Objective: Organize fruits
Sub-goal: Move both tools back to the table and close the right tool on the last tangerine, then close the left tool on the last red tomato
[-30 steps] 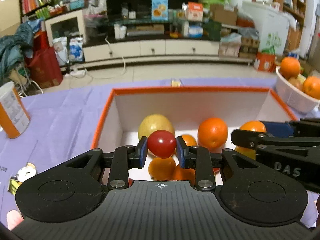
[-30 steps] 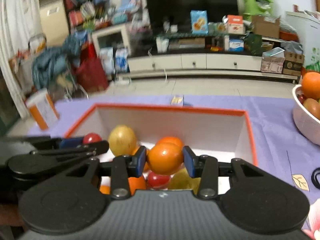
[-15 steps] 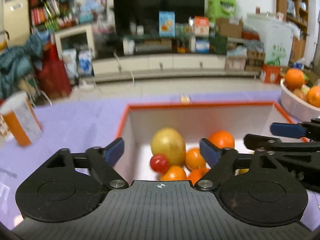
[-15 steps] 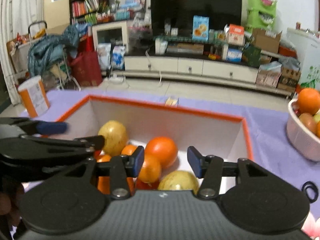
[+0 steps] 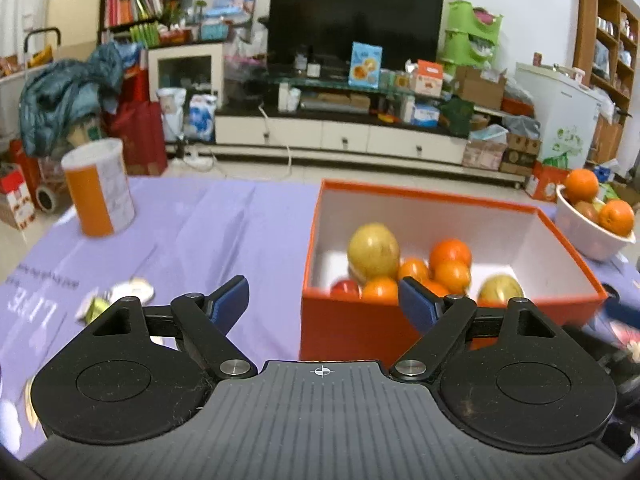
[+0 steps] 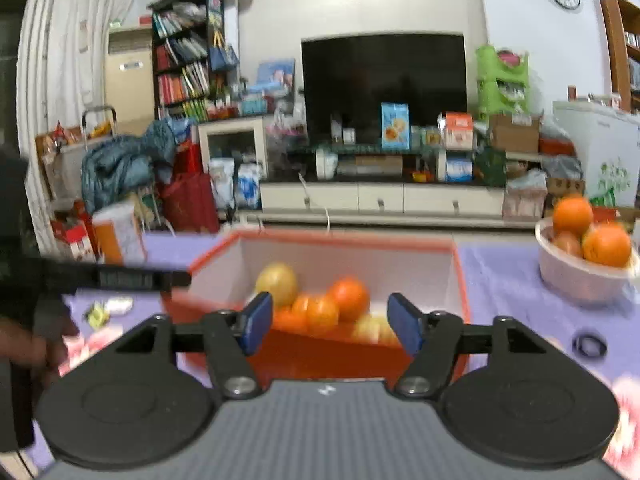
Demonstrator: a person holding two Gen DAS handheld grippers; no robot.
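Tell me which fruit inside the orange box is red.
The small round red fruit, lying in the near left corner of the orange cardboard box, just below the large yellow fruit. All other fruits in the box are orange or yellow.

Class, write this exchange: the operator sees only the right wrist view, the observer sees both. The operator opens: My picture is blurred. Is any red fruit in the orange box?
Observer: Yes. One red tomato lies in the orange box, at its near left corner, beside the big yellow fruit.
Operator: I see the left gripper only side-on. Does it hold anything?
Observer: No. Its jaws stand wide apart, with nothing between them.
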